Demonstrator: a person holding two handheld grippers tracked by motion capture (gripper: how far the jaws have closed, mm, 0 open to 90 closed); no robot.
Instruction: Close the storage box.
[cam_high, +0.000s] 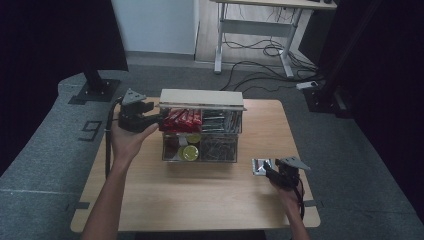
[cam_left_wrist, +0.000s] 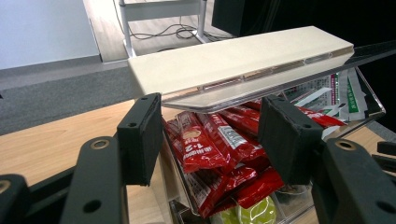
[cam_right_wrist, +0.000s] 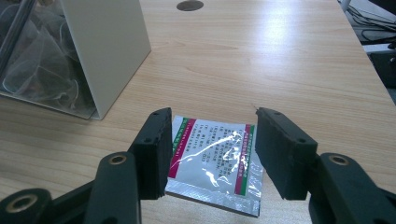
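Observation:
A clear organizer box (cam_high: 224, 150) with a cream top panel (cam_high: 201, 97) stands mid-table. Its upper left compartment holds red sachets (cam_high: 182, 118), with white-and-green sachets (cam_left_wrist: 337, 91) beside them. My left gripper (cam_high: 154, 120) is at the box's left end, open, its jaws straddling the box's corner just in front of the red sachets (cam_left_wrist: 219, 142). A silver sachet (cam_high: 260, 166) with red and green stripes lies flat on the table at the right. My right gripper (cam_right_wrist: 211, 151) is open just above that sachet (cam_right_wrist: 212, 163), one jaw at each side of it.
Yellow-green round lids (cam_high: 190, 152) sit in the box's lower left compartment, and clear crinkled bags (cam_right_wrist: 39, 63) fill the right ones. The box's cream side wall (cam_right_wrist: 109, 44) stands left of the right gripper. The wooden table (cam_high: 200, 200) has bare room at the front.

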